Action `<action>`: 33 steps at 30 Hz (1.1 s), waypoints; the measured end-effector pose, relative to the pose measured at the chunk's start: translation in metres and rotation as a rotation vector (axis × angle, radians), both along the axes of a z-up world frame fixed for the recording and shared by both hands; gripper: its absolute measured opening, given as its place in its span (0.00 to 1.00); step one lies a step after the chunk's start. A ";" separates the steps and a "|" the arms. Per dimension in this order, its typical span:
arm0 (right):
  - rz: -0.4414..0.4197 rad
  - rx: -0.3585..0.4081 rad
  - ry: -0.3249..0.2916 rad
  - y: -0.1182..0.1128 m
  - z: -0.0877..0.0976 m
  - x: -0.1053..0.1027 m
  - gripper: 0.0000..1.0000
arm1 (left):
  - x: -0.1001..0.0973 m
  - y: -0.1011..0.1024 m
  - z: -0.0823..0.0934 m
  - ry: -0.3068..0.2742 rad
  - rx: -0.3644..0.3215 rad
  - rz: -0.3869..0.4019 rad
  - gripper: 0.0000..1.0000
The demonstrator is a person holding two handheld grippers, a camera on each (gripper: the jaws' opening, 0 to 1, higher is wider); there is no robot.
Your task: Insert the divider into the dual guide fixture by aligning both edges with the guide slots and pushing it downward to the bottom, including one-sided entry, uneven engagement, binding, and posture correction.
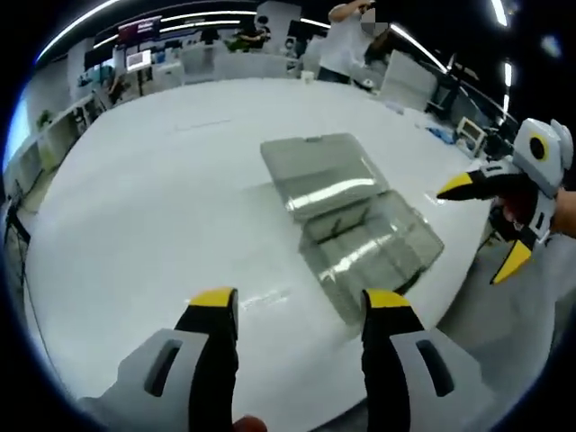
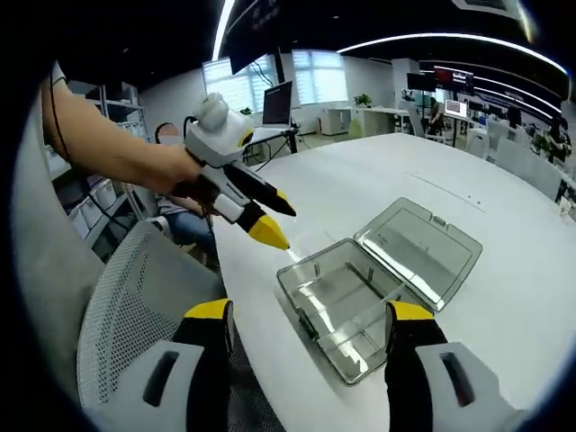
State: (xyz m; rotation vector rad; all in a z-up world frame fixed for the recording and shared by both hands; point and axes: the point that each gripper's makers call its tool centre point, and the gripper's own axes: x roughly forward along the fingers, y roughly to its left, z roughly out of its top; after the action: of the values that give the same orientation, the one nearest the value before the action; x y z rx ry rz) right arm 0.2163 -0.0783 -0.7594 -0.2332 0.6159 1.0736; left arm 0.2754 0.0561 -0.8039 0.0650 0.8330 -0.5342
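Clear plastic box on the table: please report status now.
Left claw open, empty; right claw open, empty. Clear plastic hinged box open on white table. Divider position unclear.

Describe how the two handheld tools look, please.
Both match. The left tool has black jaws with yellow tips on a light grey body with slots; the right tool looks the same. Seen from the side, each has a white-grey housing above tapering jaws.

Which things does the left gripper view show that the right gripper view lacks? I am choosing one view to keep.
Left gripper view: a person standing past the table's far edge. Right gripper view: a grey mesh chair beside the table and a laptop farther back. Both: the white table, the clear case lying open on it, the left gripper and right gripper, open and empty.
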 end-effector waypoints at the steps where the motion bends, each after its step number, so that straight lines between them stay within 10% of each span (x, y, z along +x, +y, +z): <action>1: 0.000 -0.001 -0.002 0.000 0.001 -0.001 0.66 | 0.001 0.001 -0.004 0.013 0.014 0.004 0.50; 33: -0.023 -0.003 -0.032 -0.015 0.006 0.001 0.66 | 0.024 0.013 -0.059 0.192 0.260 0.097 0.41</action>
State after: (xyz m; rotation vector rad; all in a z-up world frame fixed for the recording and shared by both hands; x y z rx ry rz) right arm 0.2176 -0.0934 -0.7531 -0.2448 0.5903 1.0455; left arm 0.2998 0.0687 -0.8626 0.2138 1.0850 -0.3420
